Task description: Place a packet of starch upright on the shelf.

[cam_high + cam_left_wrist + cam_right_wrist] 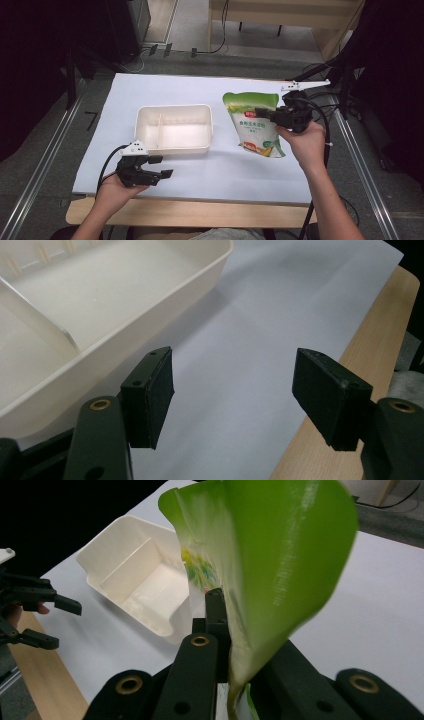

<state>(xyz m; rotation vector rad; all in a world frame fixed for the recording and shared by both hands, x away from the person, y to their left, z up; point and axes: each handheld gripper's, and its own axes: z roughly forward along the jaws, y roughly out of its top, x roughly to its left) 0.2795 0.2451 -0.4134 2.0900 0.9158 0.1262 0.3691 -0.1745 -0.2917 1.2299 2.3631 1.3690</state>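
Two tongs are working over a desk [150, 210] that is lying under a white sheet [210, 170], each carried in one of a person's hands.

The right tongs [260, 112] are clenching on the edge of a green and white bag [255, 131] printed with a picture of food near its bottom. In the high view the bag is hanging in front of these tongs, top edge uppermost, above the white sheet, and the right hand [306, 144] is gripping the tongs' body just behind it. In the right gripper view the green film [270, 555] is rising from between the two black jaws, pinched tight and curling over above them.

The left tongs [164, 167] are standing released, jaws wide apart with nothing between them, and the left hand [116, 190] is holding them near the desk's front edge. In the left gripper view their two black pads [159, 390] are hovering over the white sheet.

One cream tray [172, 147] is sitting just beyond the left tongs and well to the left of the right tongs. A thin wall is dividing it into two compartments, and both are holding nothing. The tray and the bag are staying apart, not touching.
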